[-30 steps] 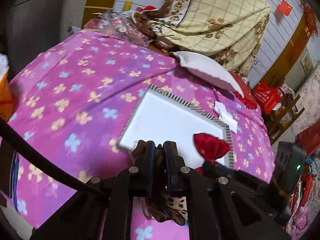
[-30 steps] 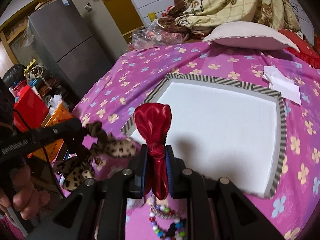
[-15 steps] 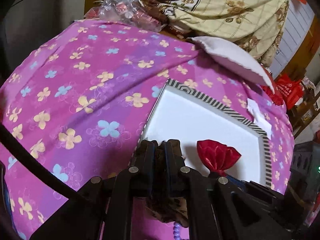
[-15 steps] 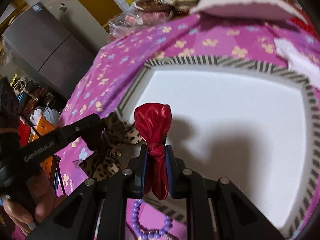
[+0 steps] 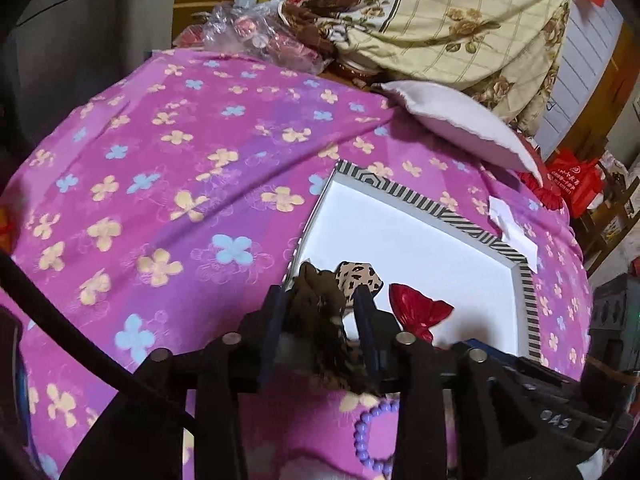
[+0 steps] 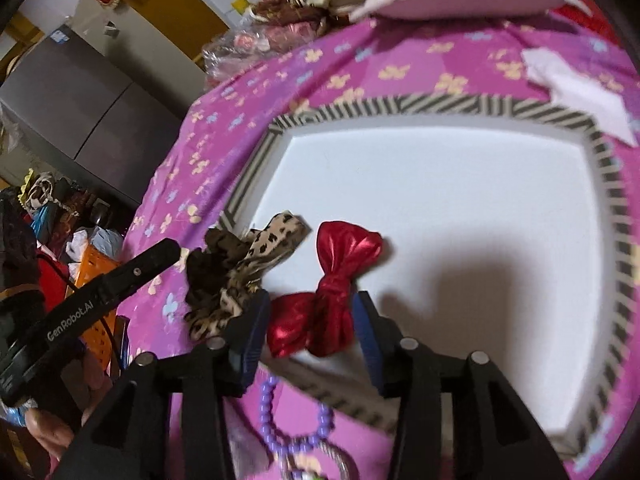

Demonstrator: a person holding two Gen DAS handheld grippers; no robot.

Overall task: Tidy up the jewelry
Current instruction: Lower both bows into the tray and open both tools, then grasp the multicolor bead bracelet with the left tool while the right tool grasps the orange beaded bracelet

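Since half a second ago both my grippers have let go: the fingers that were pinched tight on the two bows now stand spread, and each bow has dropped onto the near edge of the white tray [image 6: 440,200]. My left gripper [image 5: 320,312] is wide open with the leopard-print bow [image 5: 340,288] sitting loose between its fingers, dark brown folds bunched on the left and a spotted tan loop poking up on the right; whether the fabric brushes the blue pads I cannot tell. My right gripper [image 6: 312,312] is open just as far, and the red satin bow [image 6: 332,288] lies between its fingers, shiny and crinkled, one loop pointing up into the tray and the other splayed toward my left finger. From the right wrist view the leopard-print bow [image 6: 232,276] lies just beside the red one, draped over the tray's striped rim [image 6: 248,184] at its near left corner. The tray rests on a magenta floral bedspread [image 5: 160,184]. A purple bead bracelet [image 6: 280,428] lies on the spread just below the tray, near my right fingers; the left wrist view shows it too [image 5: 368,436]
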